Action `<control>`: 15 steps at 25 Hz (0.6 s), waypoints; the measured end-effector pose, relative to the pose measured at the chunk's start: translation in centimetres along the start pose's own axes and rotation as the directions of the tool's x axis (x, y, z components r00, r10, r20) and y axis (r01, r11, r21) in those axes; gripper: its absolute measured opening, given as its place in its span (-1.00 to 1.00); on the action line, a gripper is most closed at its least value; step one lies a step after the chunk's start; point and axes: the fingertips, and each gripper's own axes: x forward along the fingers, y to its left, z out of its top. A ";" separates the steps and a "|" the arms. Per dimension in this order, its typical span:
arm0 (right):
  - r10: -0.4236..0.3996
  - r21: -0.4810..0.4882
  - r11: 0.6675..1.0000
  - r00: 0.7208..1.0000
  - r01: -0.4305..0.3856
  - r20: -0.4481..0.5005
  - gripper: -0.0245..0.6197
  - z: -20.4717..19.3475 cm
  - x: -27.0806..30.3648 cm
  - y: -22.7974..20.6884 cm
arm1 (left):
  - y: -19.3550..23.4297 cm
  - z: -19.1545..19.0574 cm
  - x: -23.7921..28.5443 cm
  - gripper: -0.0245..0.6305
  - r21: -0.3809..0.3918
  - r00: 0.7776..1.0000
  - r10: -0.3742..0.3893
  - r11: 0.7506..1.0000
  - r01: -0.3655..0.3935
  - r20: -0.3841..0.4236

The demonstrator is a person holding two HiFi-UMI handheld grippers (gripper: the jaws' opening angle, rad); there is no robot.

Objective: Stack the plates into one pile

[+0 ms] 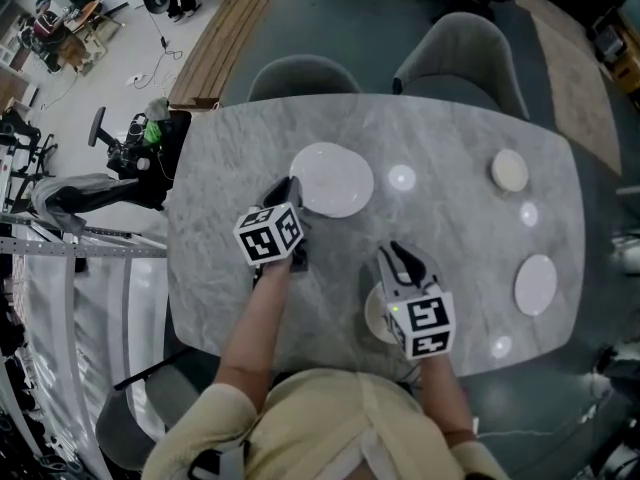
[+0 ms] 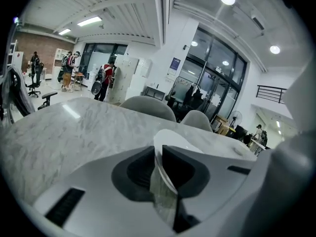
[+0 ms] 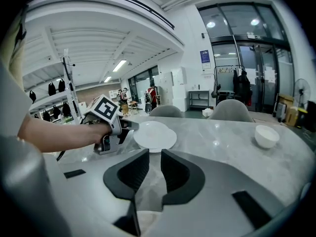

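Head view, plate: the plate (image 1: 335, 178) lies flat on the table (image 1: 230, 168), and my left gripper (image 1: 290, 190) meets its near rim.
Head view, others: a small plate (image 1: 372, 316) lies partly hidden under my right gripper (image 1: 400, 255). The right plate (image 1: 536, 284) and a bowl (image 1: 509, 170) sit well apart from both.
Left gripper view, jaws: my left gripper (image 2: 159, 149) is released. Its jaws stand a little apart, the rim of the plate (image 2: 171, 136) slants between them, and marble shows beside the rim.
Left gripper view, how: I judge this plate to be the base of the pile. I should open wider, then draw back level along the jaws' own line, so that neither pad drags or tips the rim.
Right gripper view, jaws: my right gripper (image 3: 154, 154) is released and empty, and it points toward the plate (image 3: 154, 135) and the left gripper (image 3: 124, 126).
Right gripper view, next: I should wait until the left gripper is clear. Then I take the small plate by its rim, carry it over and lower it centred on the plate.
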 end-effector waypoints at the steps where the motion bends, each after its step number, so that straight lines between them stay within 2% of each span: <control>1: 0.002 -0.002 1.000 1.000 -0.002 -0.004 -0.70 0.0 0.0 0.0 | 0.1 -0.2 0.1 -0.82 0.016 1.000 0.007 1.000 -0.006 -0.009; 4: 0.006 -0.005 1.000 1.000 -0.006 -0.014 -0.70 -0.1 -0.1 0.2 | 0.0 -0.8 0.5 -0.80 0.056 0.999 0.014 0.998 -0.011 -0.047; 8: -0.005 0.001 1.000 1.000 0.005 -0.011 -0.70 -0.3 0.2 0.3 | 0.2 -1.9 1.1 -0.80 0.065 0.995 0.005 0.998 0.002 -0.097; 15: -0.025 -0.005 1.000 1.000 0.025 -0.005 -0.70 0.0 -0.4 0.5 | 0.1 -2.2 1.5 -0.79 0.115 0.993 0.001 0.993 0.012 -0.114</control>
